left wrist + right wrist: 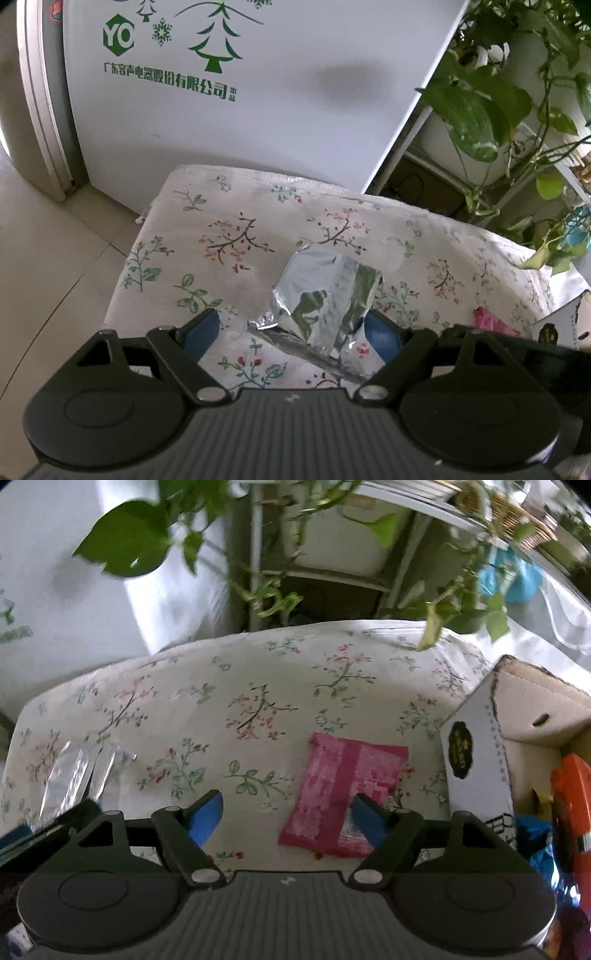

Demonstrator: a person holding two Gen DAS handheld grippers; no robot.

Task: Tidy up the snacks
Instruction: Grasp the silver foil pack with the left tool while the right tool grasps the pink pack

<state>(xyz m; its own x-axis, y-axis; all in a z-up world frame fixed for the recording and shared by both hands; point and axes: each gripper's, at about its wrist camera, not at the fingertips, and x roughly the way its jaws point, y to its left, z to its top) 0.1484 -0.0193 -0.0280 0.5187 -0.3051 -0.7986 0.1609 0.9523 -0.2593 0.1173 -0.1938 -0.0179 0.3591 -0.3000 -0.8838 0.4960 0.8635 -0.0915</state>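
A white appliance door printed with green trees (229, 85) is shown only in the left view; an open cardboard box (480, 760) only in the right. On the flowered cloth (258, 686), the left gripper (295, 332) is spread wide around a crinkled silver foil packet (325, 291), the right gripper (291, 818) around a flat pink snack packet (340, 794); neither is gripped.

We see the foil packet (325, 295) lying on the cloth-covered table (207, 254) between the left gripper (295, 332) fingers, toward its right one. The wrapped snack bar (343, 794) lies against the right gripper (291, 816)'s right finger, with the cardboard box (517, 738) further right.
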